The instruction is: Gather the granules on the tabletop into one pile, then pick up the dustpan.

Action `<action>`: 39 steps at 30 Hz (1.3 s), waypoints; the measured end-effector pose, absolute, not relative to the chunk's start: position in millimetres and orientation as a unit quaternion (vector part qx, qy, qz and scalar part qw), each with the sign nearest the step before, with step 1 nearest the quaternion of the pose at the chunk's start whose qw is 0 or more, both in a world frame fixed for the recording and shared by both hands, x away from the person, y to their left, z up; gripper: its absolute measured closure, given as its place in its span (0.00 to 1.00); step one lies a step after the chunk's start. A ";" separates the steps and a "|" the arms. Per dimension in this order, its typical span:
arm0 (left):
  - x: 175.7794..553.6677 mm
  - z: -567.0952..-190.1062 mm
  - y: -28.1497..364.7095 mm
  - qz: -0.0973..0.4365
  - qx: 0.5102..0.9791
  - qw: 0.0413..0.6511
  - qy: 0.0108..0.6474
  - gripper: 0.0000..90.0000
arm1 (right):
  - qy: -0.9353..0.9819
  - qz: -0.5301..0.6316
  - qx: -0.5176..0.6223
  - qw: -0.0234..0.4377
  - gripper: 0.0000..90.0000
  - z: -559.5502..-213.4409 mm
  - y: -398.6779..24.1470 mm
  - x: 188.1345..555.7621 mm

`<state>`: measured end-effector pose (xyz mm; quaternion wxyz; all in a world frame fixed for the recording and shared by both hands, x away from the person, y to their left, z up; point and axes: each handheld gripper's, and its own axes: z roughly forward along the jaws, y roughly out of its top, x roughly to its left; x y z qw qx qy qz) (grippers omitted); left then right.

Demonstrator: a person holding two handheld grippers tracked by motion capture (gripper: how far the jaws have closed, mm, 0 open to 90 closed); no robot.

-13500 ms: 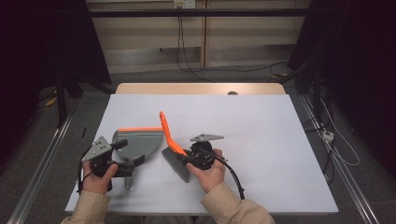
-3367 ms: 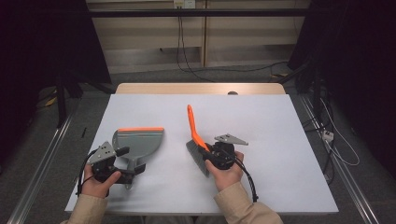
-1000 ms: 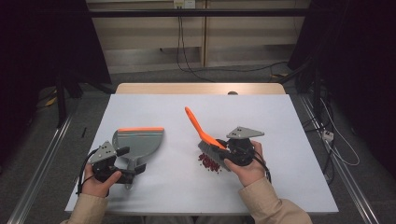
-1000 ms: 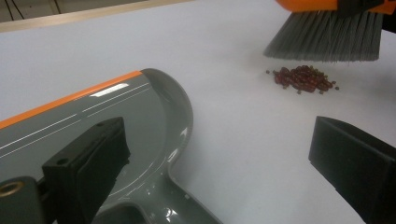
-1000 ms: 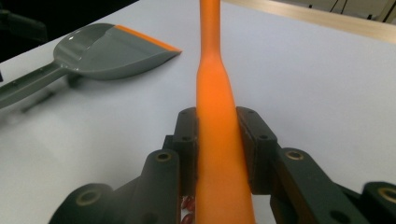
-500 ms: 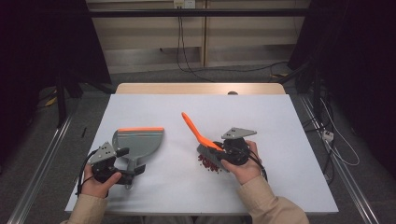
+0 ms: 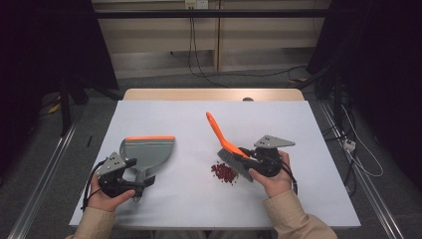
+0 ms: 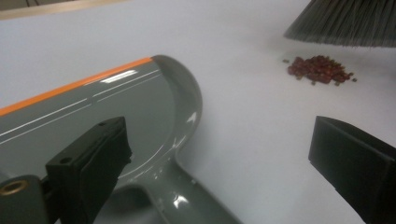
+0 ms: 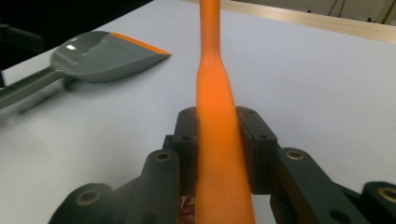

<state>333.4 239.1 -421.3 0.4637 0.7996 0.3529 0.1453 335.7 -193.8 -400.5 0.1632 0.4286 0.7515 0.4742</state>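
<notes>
A grey dustpan (image 7: 148,151) with an orange lip lies flat on the white table, left of centre, its handle pointing back at my left gripper (image 7: 141,182). In the left gripper view the jaws stand wide apart over the dustpan (image 8: 93,107), its handle running low between them, untouched. My right gripper (image 7: 245,154) is shut on the orange handle of a brush (image 7: 219,133), and the pads squeeze that handle (image 9: 215,93). The grey bristles (image 7: 234,160) hover just right of a small pile of red bits (image 7: 225,172). From the left gripper, the pile (image 8: 320,70) lies below the bristles (image 8: 345,23).
The white table top (image 7: 174,114) ends in a wooden strip (image 7: 214,94) at the far edge. Cables (image 7: 358,149) lie on the floor to the right, and a metal rail (image 7: 45,184) runs along the left. Dark surroundings close in on both sides.
My right gripper has shifted the brush slightly to the right, so the red pile now lies bare to the left of the bristles. The left gripper and dustpan have kept still.
</notes>
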 end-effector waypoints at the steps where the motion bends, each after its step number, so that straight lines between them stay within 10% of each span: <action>1: 333.3 -422.0 239.4 0.149 0.801 0.459 0.354 0.06 | 0.750 0.473 0.432 0.165 0.79 -402.0 -195.3 337.0; 17: 327.2 -434.7 258.1 0.188 0.807 0.377 0.414 0.14 | 0.727 0.491 0.447 0.175 0.79 -408.0 -206.8 336.9; 28: 340.0 -433.9 257.1 0.159 0.808 0.372 0.428 0.48 | 0.720 0.495 0.453 0.178 0.79 -407.6 -212.9 334.4; 39: 354.3 -437.5 245.5 0.144 0.805 0.341 0.464 0.56 | 0.715 0.499 0.455 0.182 0.79 -405.6 -214.9 333.6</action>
